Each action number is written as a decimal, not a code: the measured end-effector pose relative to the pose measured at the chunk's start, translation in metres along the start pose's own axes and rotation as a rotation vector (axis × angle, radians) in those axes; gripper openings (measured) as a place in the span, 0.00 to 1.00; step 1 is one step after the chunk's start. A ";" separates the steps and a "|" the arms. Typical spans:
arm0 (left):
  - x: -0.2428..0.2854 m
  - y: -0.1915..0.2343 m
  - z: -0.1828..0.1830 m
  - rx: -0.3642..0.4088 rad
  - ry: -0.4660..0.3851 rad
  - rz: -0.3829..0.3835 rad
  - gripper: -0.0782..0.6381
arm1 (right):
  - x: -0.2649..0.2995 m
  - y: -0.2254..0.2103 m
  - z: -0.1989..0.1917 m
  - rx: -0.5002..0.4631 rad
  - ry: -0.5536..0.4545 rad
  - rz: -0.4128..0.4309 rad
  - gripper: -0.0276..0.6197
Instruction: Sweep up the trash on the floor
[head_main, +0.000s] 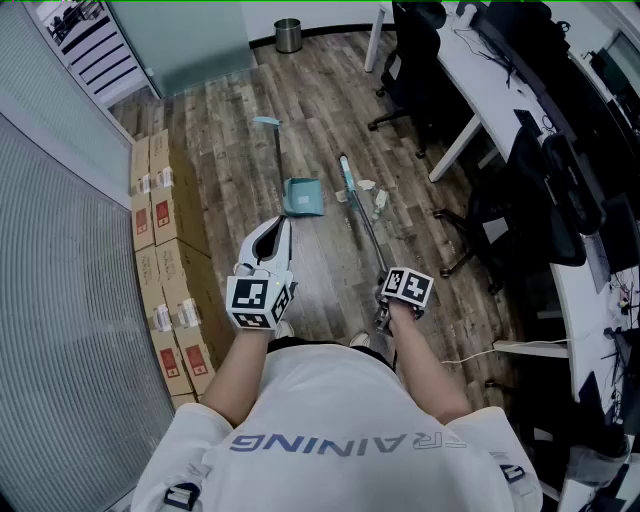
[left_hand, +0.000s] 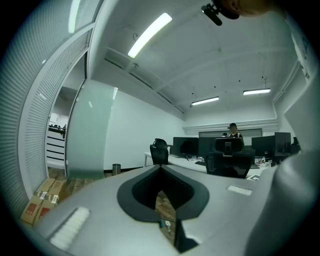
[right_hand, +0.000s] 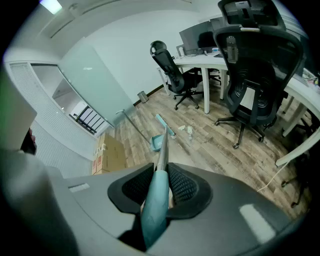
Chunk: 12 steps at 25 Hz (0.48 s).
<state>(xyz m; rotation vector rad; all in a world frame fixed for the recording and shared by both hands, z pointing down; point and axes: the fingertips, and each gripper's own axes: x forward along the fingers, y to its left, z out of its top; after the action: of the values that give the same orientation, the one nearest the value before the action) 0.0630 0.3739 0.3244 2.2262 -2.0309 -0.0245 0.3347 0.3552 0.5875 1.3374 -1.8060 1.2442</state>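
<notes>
The broom (head_main: 362, 222) looks light and stiff; the right hand-held gripper (right_hand: 160, 180) clamps its teal grip at lower centre, and the left hand-held gripper (head_main: 270, 235) is closed and empty.

The floor (head_main: 230, 110) is wood-look plank, matt and grainy. The broom (head_main: 362, 222) has a bright, smooth metal shaft and a teal plastic grip sleeve. The dustpan (head_main: 302, 197) is smooth teal plastic. The boxes (head_main: 160, 205) are plain brown cardboard. The bin (head_main: 288, 35) is shiny metal. The right hand-held gripper (right_hand: 161, 187) is matt grey plastic with black ribbed pads (right_hand: 182, 186). The scraps (head_main: 378, 200) may be crumpled paper.
</notes>
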 end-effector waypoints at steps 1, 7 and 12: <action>0.001 0.002 0.001 -0.001 -0.001 0.002 0.11 | 0.001 0.000 0.000 0.002 0.000 -0.002 0.21; 0.006 0.013 0.001 0.004 0.004 0.000 0.11 | 0.008 0.002 0.002 0.012 0.003 -0.016 0.21; 0.007 0.025 0.001 0.000 0.011 -0.014 0.11 | 0.011 0.009 0.003 0.019 -0.005 -0.026 0.21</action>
<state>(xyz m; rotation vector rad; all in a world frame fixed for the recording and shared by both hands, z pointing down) 0.0386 0.3643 0.3264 2.2355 -2.0102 -0.0140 0.3223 0.3484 0.5928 1.3715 -1.7793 1.2488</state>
